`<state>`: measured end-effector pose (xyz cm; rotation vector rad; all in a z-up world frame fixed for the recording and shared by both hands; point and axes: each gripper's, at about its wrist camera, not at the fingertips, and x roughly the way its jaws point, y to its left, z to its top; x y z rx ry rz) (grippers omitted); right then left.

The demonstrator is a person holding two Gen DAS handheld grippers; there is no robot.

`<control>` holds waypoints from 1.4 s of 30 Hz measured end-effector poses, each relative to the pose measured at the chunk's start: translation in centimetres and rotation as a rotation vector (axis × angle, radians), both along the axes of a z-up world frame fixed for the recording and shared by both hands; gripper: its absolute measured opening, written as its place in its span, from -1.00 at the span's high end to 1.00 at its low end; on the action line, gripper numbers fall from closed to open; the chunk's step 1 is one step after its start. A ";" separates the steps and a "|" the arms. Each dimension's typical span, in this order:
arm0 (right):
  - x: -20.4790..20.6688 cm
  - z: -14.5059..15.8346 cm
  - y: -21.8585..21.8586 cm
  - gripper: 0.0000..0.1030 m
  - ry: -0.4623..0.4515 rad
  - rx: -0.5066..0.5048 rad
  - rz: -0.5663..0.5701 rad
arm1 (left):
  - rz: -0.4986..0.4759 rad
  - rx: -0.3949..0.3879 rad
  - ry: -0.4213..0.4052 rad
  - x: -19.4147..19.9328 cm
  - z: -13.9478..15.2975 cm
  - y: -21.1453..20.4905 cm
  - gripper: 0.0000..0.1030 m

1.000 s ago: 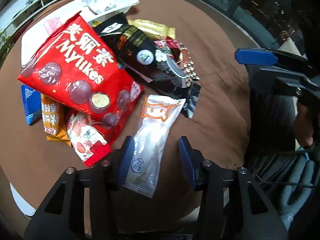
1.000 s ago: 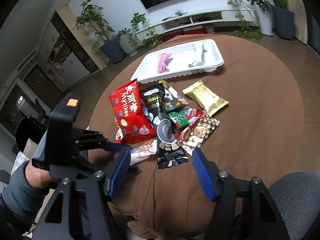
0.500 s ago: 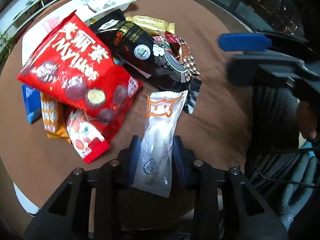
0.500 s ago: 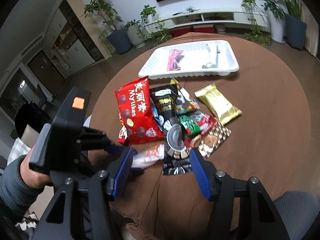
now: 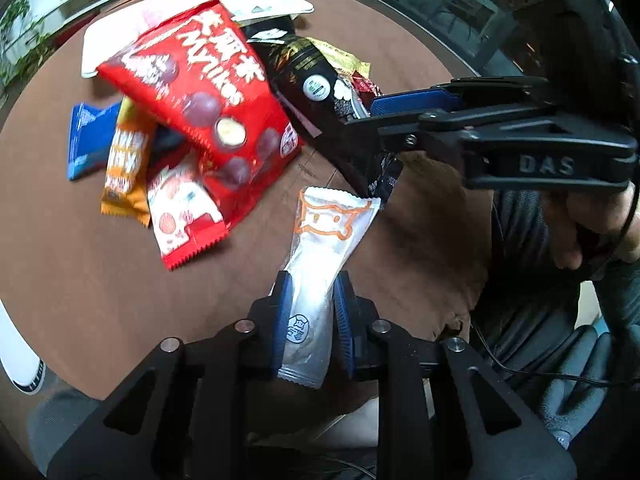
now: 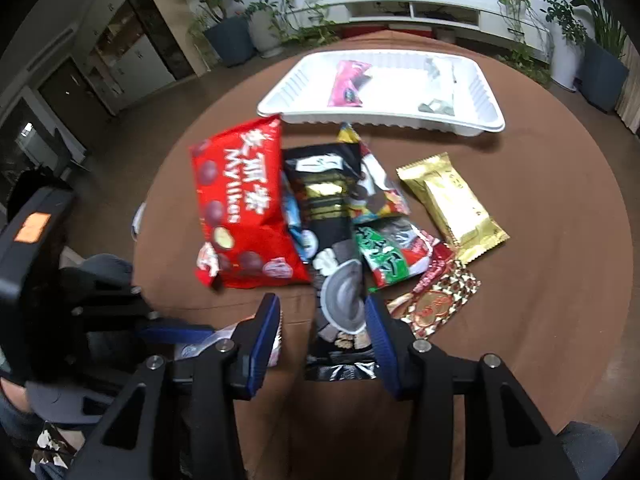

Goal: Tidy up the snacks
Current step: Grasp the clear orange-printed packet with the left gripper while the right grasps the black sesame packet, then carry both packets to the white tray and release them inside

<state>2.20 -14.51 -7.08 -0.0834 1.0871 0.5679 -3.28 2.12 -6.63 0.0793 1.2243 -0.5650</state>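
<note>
My left gripper (image 5: 310,296) is shut on a white snack packet with an orange cat outline (image 5: 320,264), gripping its near end at the near edge of the round brown table (image 5: 80,264). My right gripper (image 6: 320,320) is open, its jaws straddling the near end of a long black snack bag (image 6: 340,280). It also shows in the left wrist view (image 5: 400,104), over the black bag (image 5: 308,80). A pile of snacks lies mid-table: a red Mylikes bag (image 6: 240,216), a gold packet (image 6: 452,204) and a green-red packet (image 6: 388,252).
A white tray (image 6: 484,92) at the table's far side holds a pink packet (image 6: 348,82) and a pale wrapper. A blue packet (image 5: 86,140) and an orange one (image 5: 126,164) lie left of the pile. Plants and a low white cabinet stand beyond.
My left gripper closed on the white cat packet. My right gripper moved forward and down over the black bag, and its jaws narrowed a little.
</note>
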 end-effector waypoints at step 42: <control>1.2 -2.6 0.3 0.36 0.068 -0.016 0.036 | -0.178 0.279 -0.007 3.1 2.5 -7.9 0.49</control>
